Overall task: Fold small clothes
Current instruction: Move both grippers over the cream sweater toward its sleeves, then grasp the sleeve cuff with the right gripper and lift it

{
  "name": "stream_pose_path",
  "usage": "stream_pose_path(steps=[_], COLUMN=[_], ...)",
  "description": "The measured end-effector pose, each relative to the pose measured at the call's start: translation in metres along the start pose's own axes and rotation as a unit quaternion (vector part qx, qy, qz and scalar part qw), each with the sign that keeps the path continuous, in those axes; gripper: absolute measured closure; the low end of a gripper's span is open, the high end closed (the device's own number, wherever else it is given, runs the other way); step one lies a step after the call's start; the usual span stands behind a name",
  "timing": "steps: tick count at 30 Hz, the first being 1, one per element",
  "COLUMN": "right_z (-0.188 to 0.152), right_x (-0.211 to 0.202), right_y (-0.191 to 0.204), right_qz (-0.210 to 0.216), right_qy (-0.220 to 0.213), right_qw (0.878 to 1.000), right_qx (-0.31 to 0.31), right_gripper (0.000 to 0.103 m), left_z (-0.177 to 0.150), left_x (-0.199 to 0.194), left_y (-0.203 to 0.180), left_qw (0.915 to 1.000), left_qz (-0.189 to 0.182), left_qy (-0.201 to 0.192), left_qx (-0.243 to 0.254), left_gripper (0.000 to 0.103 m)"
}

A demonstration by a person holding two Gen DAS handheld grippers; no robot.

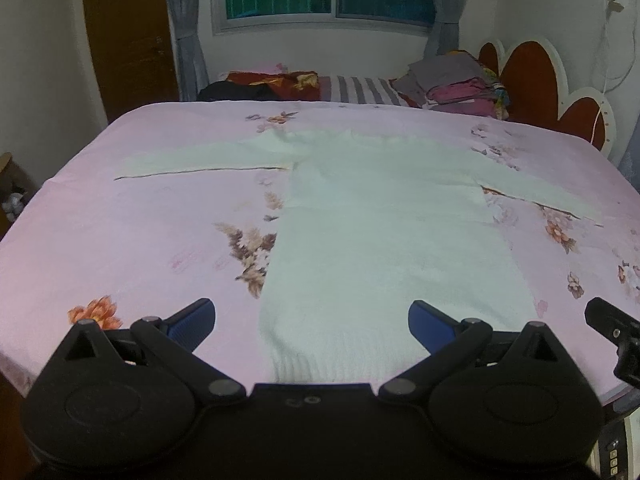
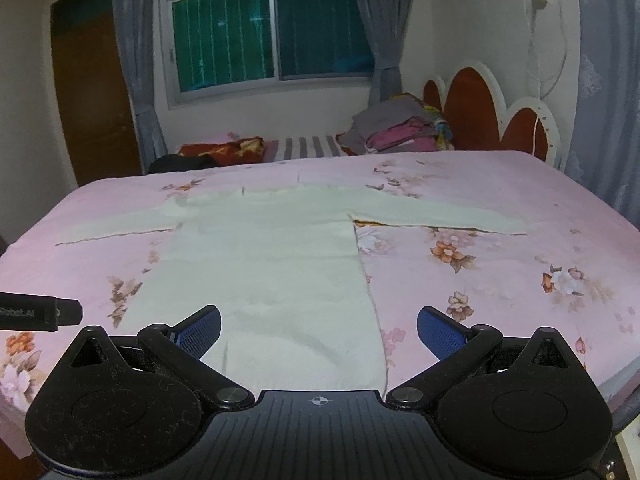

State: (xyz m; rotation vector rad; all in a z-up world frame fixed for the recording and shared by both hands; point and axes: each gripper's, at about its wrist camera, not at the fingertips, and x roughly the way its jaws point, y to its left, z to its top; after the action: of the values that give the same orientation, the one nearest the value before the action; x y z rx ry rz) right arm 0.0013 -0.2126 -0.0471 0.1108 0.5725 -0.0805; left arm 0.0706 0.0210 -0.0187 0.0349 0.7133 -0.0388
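Observation:
A pale, whitish long-sleeved sweater (image 1: pixel 372 224) lies flat on the pink flowered bedsheet (image 1: pixel 152 240), hem toward me, both sleeves spread out sideways. My left gripper (image 1: pixel 312 324) hovers open above the hem's left part, blue pads wide apart, nothing between them. My right gripper (image 2: pixel 319 334) is open too, over the hem's right corner of the sweater (image 2: pixel 264 264); the right side seam runs between its pads. Part of the right gripper (image 1: pixel 616 336) shows at the left wrist view's right edge, and the left gripper's black body (image 2: pixel 40 312) at the right wrist view's left edge.
A pile of folded clothes (image 1: pixel 460 88) sits at the far right by the red scalloped headboard (image 1: pixel 532 72). A red patterned blanket (image 1: pixel 276 82) and dark cloth lie at the far edge. Window with curtains (image 2: pixel 272 28) behind; wooden door (image 2: pixel 92 92) at left.

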Motion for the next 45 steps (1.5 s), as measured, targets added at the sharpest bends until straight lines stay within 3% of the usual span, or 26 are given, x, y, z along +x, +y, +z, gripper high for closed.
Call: stream_pose_path(steps=[20, 30, 36, 45], right_z=[0.059, 0.083, 0.092, 0.104], right_x=[0.110, 0.143, 0.159, 0.211], right_y=[0.004, 0.004, -0.020, -0.091], right_qz=[-0.072, -0.089, -0.098, -0.114], right_qy=[-0.001, 0.006, 0.012, 0.033], right_qw=[0.997, 0.995, 0.994, 0.990], right_qx=[0.028, 0.032, 0.051, 0.074], right_gripper=[0.000, 0.000, 0.000, 0.000], left_z=[0.082, 0.098, 0.104, 0.114], left_x=[0.118, 0.159, 0.181, 0.222], left_y=[0.018, 0.014, -0.001, -0.030], left_qw=[0.9982, 0.9974, 0.9969, 0.9980], left_qz=[-0.051, -0.045, -0.035, -0.015], left_qy=[0.031, 0.055, 0.068, 0.061], left_qx=[0.005, 0.011, 0.019, -0.004], left_gripper=[0.001, 0.001, 0.001, 0.001])
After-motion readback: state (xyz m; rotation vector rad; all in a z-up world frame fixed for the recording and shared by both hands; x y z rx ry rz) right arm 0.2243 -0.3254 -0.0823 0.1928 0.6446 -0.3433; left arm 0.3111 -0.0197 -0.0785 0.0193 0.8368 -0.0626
